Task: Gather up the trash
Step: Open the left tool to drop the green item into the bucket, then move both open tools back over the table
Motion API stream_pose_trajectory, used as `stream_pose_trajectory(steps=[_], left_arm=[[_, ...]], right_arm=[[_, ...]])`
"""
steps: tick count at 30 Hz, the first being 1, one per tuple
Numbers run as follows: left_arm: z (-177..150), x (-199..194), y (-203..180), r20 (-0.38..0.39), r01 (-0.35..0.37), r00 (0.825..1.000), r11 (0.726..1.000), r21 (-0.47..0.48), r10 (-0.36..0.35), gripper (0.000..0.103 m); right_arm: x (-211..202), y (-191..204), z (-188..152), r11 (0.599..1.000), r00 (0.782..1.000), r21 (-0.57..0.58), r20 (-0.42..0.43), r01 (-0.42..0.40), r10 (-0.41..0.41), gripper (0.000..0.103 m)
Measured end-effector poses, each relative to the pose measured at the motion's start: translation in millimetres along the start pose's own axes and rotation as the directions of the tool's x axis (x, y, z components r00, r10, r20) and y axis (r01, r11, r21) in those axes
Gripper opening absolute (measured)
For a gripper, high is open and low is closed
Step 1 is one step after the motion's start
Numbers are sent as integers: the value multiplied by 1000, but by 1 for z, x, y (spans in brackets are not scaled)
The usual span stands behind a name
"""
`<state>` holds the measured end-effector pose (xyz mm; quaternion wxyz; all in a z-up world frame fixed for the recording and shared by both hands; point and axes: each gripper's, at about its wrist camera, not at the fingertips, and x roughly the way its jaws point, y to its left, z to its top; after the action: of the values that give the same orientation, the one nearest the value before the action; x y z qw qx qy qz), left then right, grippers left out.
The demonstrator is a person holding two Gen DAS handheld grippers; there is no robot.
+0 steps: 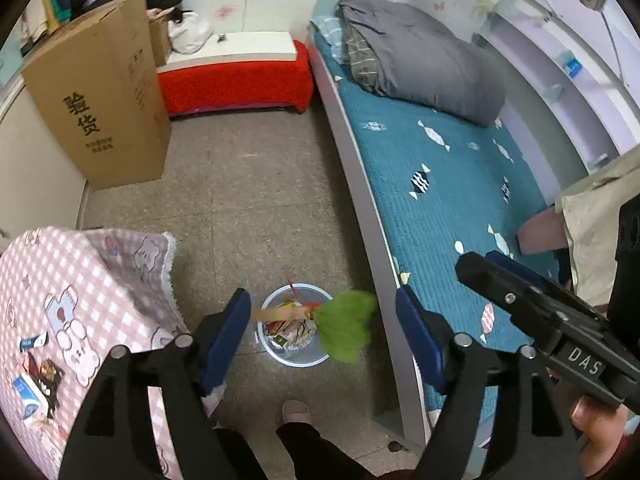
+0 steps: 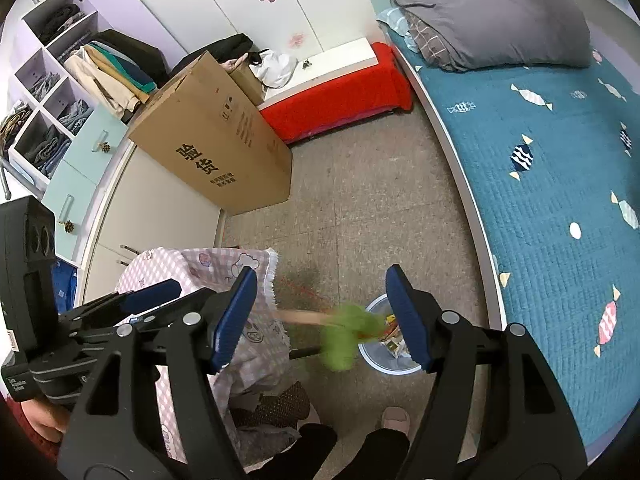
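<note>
A green feathered item on a wooden stick [image 1: 344, 326] is blurred in mid-air just above a white trash bin [image 1: 298, 356] on the floor, which holds paper scraps and wrappers. It also shows in the right wrist view [image 2: 342, 338] beside the bin [image 2: 380, 362]. My left gripper [image 1: 324, 340] is open and empty above the bin. My right gripper [image 2: 324, 316] is open and empty, and also appears at the right in the left wrist view [image 1: 520, 284]. Wrappers and small packets [image 1: 38, 380] lie on the pink checked tablecloth [image 1: 88, 280].
A large cardboard box [image 1: 108, 96] stands at the left wall. A red-covered bench [image 1: 236, 80] sits at the far wall. The bed with a teal quilt [image 1: 448, 184] and grey duvet runs along the right. The person's legs and slipper [image 1: 296, 412] are below.
</note>
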<state>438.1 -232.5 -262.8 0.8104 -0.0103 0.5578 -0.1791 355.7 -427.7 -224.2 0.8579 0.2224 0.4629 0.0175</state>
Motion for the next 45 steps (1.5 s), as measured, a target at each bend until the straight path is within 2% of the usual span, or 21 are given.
stream_pose_trajectory(steps=[9,17,23,31,34,38,39,42,45], left_arm=[[-20,-24,37,24,-17,1000,998,-66,19,73],[-35,-55,86,55,-25,998,992,-122,32,73],[-55,-88,150,74,-56,995,988,-147,67,73],[-95,-121,267,82,-92,990,965,-245,115,73],[-114,-126,315,70,-107,988,947,-304,134,73],[-142,-127,383,24,-117,990,905,-409,139,73],[-150,-127,404,14,-106,992,887,-449,125,73],[-166,-125,442,7,-82,995,845,-528,101,73],[-172,-120,467,-6,-75,996,819,-569,87,73]], right_arm=[[9,31,-13,999,999,-41,-31,-25,23,66],[18,92,-30,994,998,-105,-49,-43,38,67],[43,159,-49,989,995,-128,-76,-75,66,67],[94,255,-84,975,987,-188,-132,-117,93,68],[115,284,-101,971,983,-207,-160,-122,89,68],[142,311,-124,967,978,-228,-199,-114,69,68],[147,315,-129,967,976,-232,-209,-109,60,68],[166,330,-141,965,970,-244,-239,-99,39,68],[185,345,-151,958,965,-275,-263,-86,11,68]])
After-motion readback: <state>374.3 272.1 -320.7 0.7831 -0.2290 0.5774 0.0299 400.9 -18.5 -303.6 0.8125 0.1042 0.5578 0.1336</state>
